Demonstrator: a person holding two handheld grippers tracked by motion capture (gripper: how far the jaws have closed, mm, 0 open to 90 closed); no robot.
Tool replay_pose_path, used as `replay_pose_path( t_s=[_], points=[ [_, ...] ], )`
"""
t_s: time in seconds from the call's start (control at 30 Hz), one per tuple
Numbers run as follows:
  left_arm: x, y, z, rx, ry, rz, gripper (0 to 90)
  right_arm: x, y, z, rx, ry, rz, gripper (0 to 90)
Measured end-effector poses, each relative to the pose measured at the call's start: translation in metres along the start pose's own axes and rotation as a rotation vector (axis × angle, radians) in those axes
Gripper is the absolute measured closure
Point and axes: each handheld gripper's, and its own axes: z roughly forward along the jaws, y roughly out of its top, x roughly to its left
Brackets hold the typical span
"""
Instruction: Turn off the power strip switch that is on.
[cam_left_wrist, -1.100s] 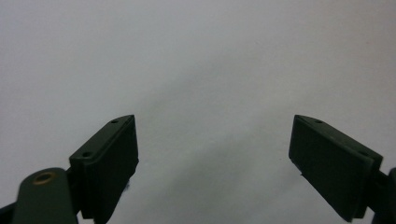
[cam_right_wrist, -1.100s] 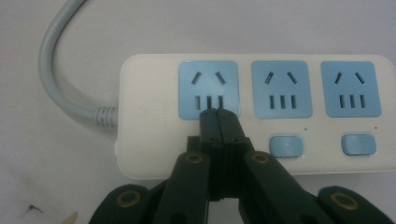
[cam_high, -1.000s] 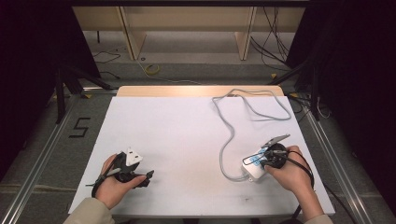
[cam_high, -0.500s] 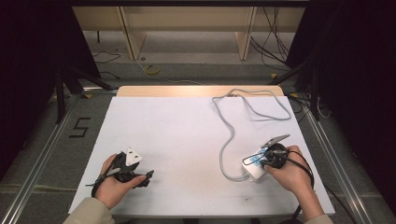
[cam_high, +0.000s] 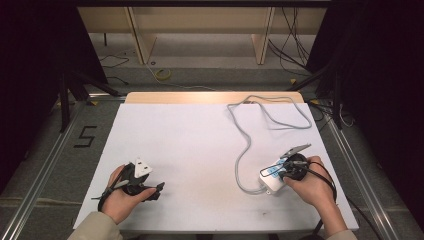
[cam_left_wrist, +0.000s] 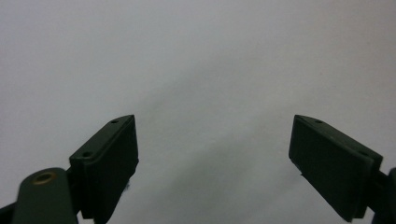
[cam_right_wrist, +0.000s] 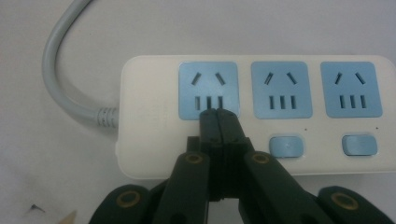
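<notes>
A white power strip (cam_right_wrist: 154, 116) with three blue sockets and blue switches (cam_right_wrist: 286, 145) lies on the white table, near its right front (cam_high: 272, 186). Its grey cable (cam_high: 246, 147) loops away to the table's far edge. My right gripper (cam_right_wrist: 218, 114) is shut with nothing between its jaws. Its tips sit at the lower edge of the leftmost socket (cam_right_wrist: 208, 88) and hide the spot below it. In the high view the right gripper (cam_high: 278, 171) is over the strip, held by a hand. My left gripper (cam_left_wrist: 212, 140) stands open over bare table, at the left front (cam_high: 156, 190).
The white sheet (cam_high: 200, 145) covers a wooden table whose far edge (cam_high: 210, 97) shows bare. Metal rails (cam_high: 40, 170) run along both sides. Wooden shelf legs (cam_high: 142, 40) and loose cables (cam_high: 295, 45) are on the floor beyond.
</notes>
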Motion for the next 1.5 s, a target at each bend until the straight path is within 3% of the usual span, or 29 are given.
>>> replay_pose_path(
  t_s=[0.27, 0.33, 0.8, 1.5],
  points=[
    [0.0002, -0.0001, 0.0002, 0.0, 0.0, 0.0, 15.6, -0.0005, 0.0003, -0.0029, -0.021, -0.003, -0.001, 90.0],
    [0.0003, -0.0001, 0.0002, 0.001, -0.001, 0.0, 15.6, -0.0006, 0.0003, -0.0043, -0.004, -0.008, -0.004, 90.0],
    [0.0007, -0.0001, -0.0002, 0.0, 0.0, 0.003, 15.6, -0.0004, 0.0001, -0.0068, -0.081, 0.009, 0.009, 90.0],
    [0.0006, 0.0001, -0.0007, -0.005, 0.003, 0.001, 15.7, 0.0045, 0.0034, -0.0084, -0.191, 0.031, -0.02, 86.9]
  ],
)
